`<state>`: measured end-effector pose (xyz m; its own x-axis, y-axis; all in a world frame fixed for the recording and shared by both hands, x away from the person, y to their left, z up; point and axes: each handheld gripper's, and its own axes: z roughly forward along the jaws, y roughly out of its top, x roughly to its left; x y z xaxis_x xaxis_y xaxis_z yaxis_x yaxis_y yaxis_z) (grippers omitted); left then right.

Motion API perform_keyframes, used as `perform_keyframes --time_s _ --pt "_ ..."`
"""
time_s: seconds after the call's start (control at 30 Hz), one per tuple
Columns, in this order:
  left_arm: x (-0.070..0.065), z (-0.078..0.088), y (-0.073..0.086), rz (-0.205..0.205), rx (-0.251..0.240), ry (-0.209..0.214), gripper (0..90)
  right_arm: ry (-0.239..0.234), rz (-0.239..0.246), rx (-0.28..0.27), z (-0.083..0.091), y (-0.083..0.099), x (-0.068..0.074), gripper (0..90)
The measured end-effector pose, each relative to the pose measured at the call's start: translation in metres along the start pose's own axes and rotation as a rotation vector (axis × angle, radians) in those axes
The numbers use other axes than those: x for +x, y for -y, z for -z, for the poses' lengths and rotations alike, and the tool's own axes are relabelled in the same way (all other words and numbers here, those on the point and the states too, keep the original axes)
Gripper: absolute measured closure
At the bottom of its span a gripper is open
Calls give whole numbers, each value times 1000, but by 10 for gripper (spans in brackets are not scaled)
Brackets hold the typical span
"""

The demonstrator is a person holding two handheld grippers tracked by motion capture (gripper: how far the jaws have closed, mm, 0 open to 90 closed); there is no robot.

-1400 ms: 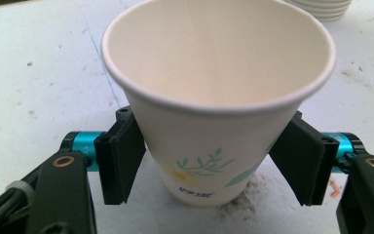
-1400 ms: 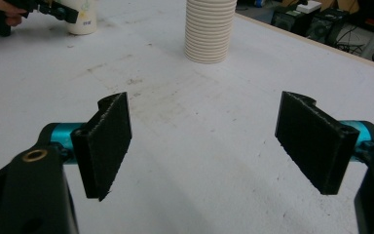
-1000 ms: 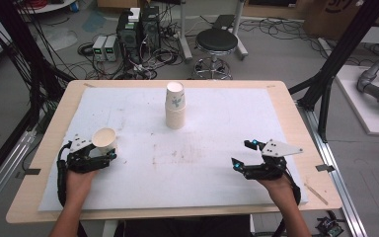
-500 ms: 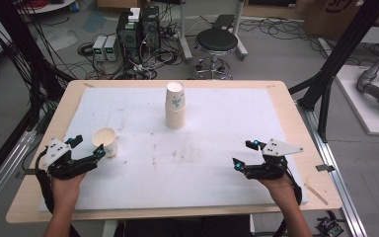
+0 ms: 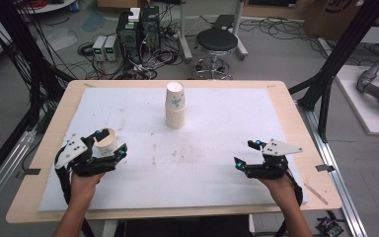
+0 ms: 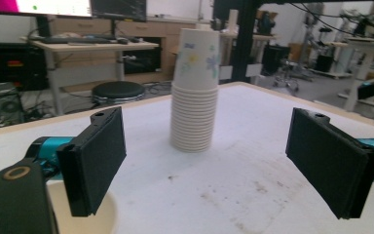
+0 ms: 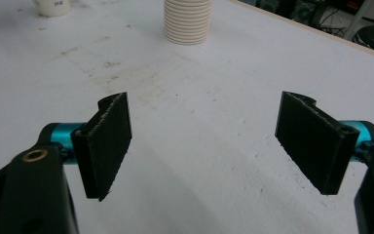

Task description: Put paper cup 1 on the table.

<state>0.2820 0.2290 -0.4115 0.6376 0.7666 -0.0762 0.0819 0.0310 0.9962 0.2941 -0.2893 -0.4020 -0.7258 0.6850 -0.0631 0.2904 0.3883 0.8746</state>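
Observation:
A single paper cup [image 5: 104,138] stands upright on the white mat at the left. My left gripper [image 5: 110,143] hovers just above it, and its jaws have just been opening. They stand wide with nothing between the pads. In the left gripper view the cup's rim [image 6: 85,214] lies below the left pad [image 6: 95,161]. A tall stack of flower-printed cups [image 5: 175,106] stands mid-table at the back, straight ahead of the left gripper [image 6: 214,165]. My right gripper [image 5: 246,152] rests low over the mat at the right, open and empty [image 7: 202,146].
The white mat [image 5: 212,168] covers most of the wooden table [image 5: 303,148]; it is stained near the middle. The stack's base [image 7: 187,22] and the single cup [image 7: 52,6] appear far off in the right gripper view. A stool, cables and equipment stand beyond the far edge.
The left gripper opened and let go of the single cup, drew back toward the left, then rose over it. The cup stays upright where it was. The right gripper kept still.

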Motion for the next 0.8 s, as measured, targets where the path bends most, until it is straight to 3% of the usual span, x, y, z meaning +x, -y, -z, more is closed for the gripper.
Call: perform_keyframes --time_s 0.1,0.27,0.8 --pt "-2 -12 0 5 9 36 149 7 -18 3 1 1 -1 215" --pt "-6 -24 4 -3 40 56 150 14 -28 -11 4 1 -1 215" --pt "-8 -22 8 -5 58 58 150 13 -36 -9 4 3 -2 215"
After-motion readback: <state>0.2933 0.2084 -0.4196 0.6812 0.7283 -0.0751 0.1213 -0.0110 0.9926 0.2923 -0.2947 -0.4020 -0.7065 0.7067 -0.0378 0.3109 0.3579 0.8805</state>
